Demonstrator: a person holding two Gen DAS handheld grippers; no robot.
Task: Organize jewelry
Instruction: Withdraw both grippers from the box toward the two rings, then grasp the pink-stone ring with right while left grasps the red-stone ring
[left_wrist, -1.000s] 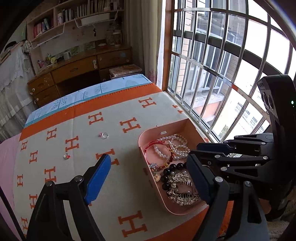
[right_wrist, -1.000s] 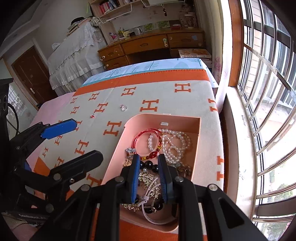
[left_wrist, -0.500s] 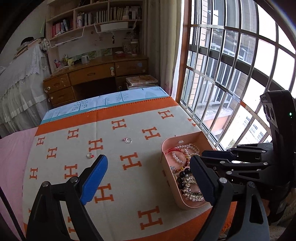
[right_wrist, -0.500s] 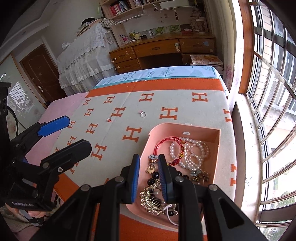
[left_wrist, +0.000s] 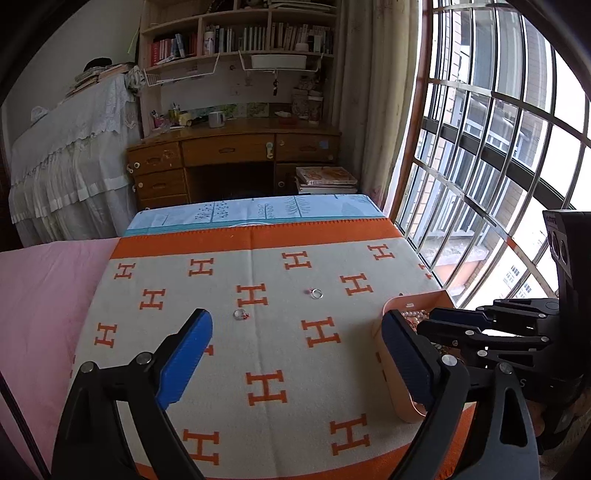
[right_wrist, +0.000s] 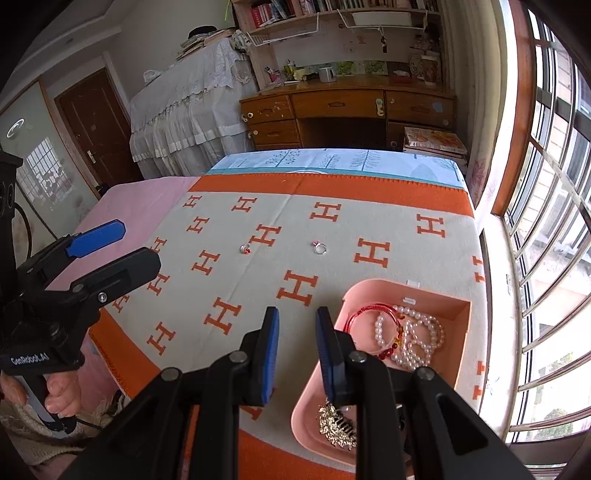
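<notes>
Left tongs (left_wrist: 295, 343) wide apart, empty, above blanket (left_wrist: 258, 354) on bed. Right tongs (right_wrist: 295, 339) slightly apart, empty, above near left rim of pink tray (right_wrist: 369, 291) at blanket's window-side edge. Tray holds red bangle (right_wrist: 360, 314), pearl strands (right_wrist: 417, 339), gold comb (right_wrist: 336, 424). Two rings (right_wrist: 320, 247) (right_wrist: 244, 249) loose mid-blanket, apart.

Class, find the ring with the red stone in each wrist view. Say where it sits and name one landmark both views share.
Left wrist view: ring with the red stone lies on the H-patterned blanket, centre frame, left of the plain silver ring.
Right wrist view: same ring, left of centre, upper half.
Shared landmark: pink tray.
</notes>
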